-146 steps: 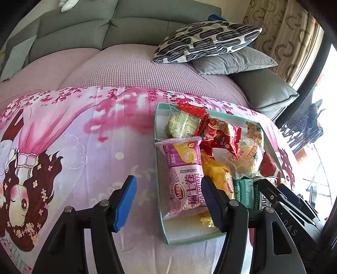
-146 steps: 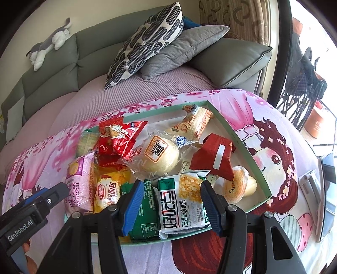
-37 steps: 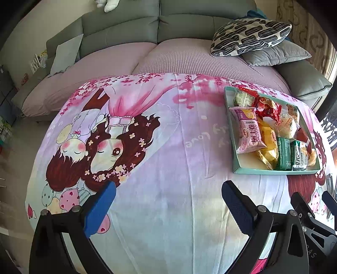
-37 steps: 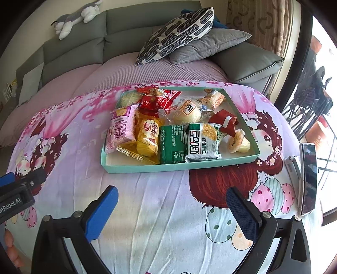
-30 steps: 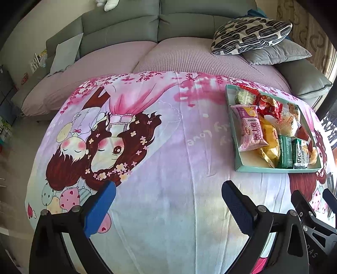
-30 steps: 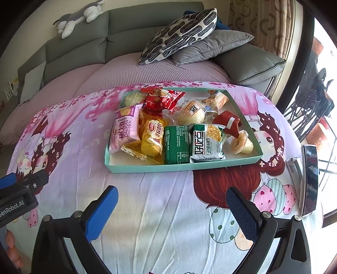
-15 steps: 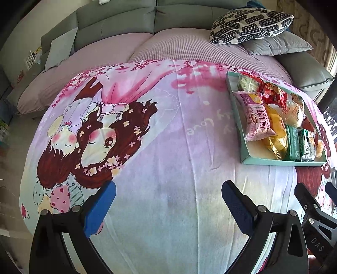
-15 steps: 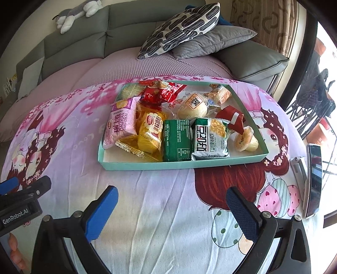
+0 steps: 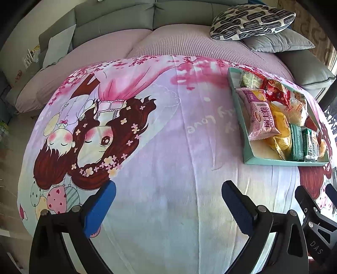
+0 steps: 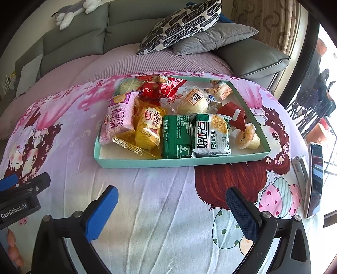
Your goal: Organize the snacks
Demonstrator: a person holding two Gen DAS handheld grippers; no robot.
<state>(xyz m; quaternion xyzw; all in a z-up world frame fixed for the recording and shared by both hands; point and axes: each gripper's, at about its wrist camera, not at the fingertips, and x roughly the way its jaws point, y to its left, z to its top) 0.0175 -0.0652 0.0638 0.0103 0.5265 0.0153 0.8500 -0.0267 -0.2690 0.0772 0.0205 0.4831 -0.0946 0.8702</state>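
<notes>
A teal tray [image 10: 147,163] [image 9: 273,161] full of several snack packets lies on the cartoon-print cloth. In it are a pink roll packet [image 10: 119,118] [image 9: 262,119], a yellow bread packet [image 10: 148,126], a green packet [image 10: 176,137], a green-and-white packet [image 10: 211,136], red wrappers [image 10: 160,87], a round bun [image 10: 190,102] and a jelly cup [image 10: 246,137]. My right gripper [image 10: 171,197] hangs open over bare cloth in front of the tray, nothing between its fingers. My left gripper [image 9: 167,192] is open too, over the cloth left of the tray.
A phone [image 10: 314,179] lies at the cloth's right edge. Behind the table stands a grey sofa [image 10: 88,40] with a patterned pillow [image 10: 181,23], grey cushions and a plush toy [image 10: 71,12]. The left gripper's body [image 10: 19,202] shows at the right view's left edge.
Both grippers have pulled back from the tray and opened wide since 4.9 s ago. Over the last second both views crept slightly closer to the table; the snacks stayed put.
</notes>
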